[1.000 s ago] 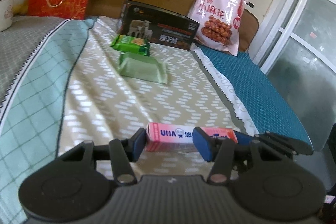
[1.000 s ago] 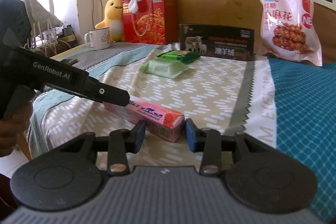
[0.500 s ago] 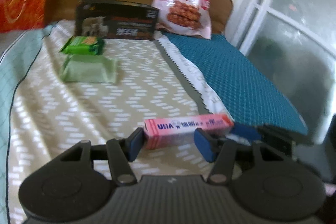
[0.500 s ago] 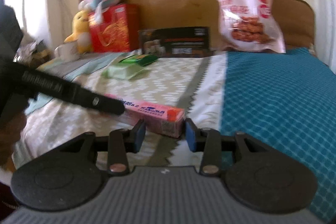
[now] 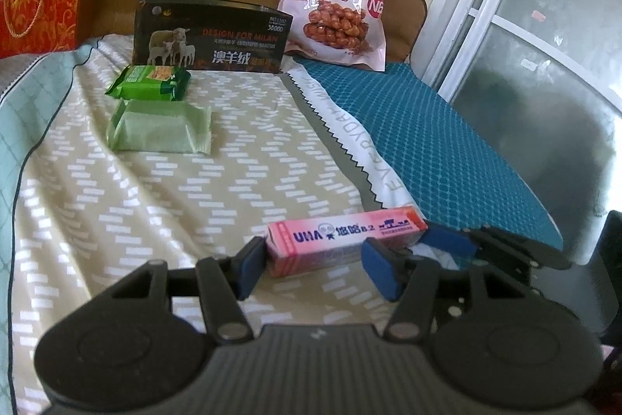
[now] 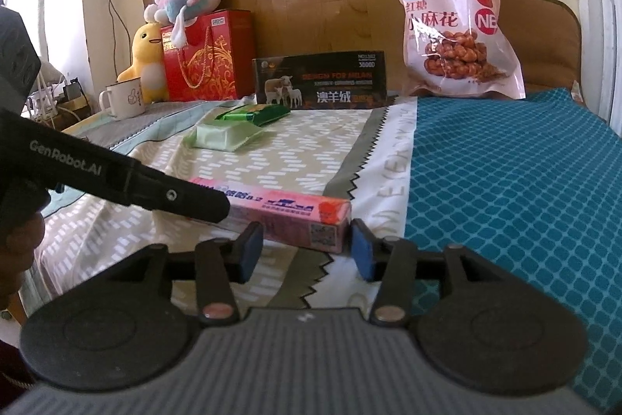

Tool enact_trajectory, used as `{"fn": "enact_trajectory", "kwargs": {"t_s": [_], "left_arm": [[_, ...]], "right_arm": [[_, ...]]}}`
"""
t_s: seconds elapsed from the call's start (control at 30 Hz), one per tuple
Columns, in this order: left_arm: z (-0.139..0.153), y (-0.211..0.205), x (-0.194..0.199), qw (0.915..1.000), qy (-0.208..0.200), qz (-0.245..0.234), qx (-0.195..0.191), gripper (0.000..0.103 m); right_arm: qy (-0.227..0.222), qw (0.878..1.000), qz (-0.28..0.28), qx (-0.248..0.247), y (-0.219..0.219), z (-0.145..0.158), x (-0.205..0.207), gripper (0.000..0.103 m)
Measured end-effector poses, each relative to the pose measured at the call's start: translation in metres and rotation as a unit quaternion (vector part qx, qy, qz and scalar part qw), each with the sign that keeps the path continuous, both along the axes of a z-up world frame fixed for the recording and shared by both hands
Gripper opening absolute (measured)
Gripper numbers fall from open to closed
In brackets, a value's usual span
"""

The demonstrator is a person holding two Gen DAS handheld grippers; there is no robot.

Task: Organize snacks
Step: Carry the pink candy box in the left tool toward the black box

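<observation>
The pink candy box (image 5: 342, 240) is flanked by both grippers. The right gripper (image 6: 307, 251), just spread wider, seems clear; the left gripper (image 5: 315, 265) cannot be judged.

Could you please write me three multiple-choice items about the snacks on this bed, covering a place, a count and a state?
1. The dark green packet lies:
A) between the pale green packet and the black box
B) on a chair
C) on the floor

2. How many green-wrapped packets are there?
A) one
B) two
C) four

3. The pink snack bag is:
A) lying flat
B) torn open and spilled
C) standing upright

Answers:
1. A, it sits just behind the pale packet, in front of the box.
2. B, one is dark and one is pale.
3. C, its printed front faces the camera with the top edge up.
</observation>
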State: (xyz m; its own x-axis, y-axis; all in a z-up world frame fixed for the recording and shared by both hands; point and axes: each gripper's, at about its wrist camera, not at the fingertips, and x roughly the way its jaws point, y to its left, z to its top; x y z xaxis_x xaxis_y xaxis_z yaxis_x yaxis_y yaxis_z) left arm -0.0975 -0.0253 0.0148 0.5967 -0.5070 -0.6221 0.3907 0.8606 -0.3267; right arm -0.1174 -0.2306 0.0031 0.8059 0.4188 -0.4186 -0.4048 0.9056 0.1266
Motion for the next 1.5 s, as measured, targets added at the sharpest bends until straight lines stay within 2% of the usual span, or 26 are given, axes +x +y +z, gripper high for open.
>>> {"fn": "enact_trajectory", "kwargs": {"t_s": [0.17, 0.47, 0.8, 1.07, 1.5], "left_arm": [[-0.001, 0.003, -0.001, 0.9999, 0.003, 0.000, -0.010, 0.054], [0.000, -0.001, -0.005, 1.0000, -0.004, 0.001, 0.003, 0.053], [0.016, -0.007, 0.024, 0.9996, -0.005, 0.020, 0.022, 0.052], [0.050, -0.015, 0.064, 0.9973, -0.050, 0.036, 0.041, 0.052], [0.083, -0.005, 0.153, 0.9917, -0.081, 0.089, 0.046, 0.052]], "right_arm": [[-0.004, 1.000, -0.003, -0.008, 0.003, 0.000, -0.001, 0.052], [-0.018, 1.000, -0.002, -0.023, 0.007, 0.001, -0.002, 0.051], [-0.058, 0.998, 0.004, -0.038, 0.010, 0.015, 0.018, 0.048], [-0.082, 0.996, 0.016, -0.022, 0.004, 0.042, 0.067, 0.047], [-0.136, 0.990, 0.034, -0.017, 0.021, 0.074, 0.153, 0.046]]}}
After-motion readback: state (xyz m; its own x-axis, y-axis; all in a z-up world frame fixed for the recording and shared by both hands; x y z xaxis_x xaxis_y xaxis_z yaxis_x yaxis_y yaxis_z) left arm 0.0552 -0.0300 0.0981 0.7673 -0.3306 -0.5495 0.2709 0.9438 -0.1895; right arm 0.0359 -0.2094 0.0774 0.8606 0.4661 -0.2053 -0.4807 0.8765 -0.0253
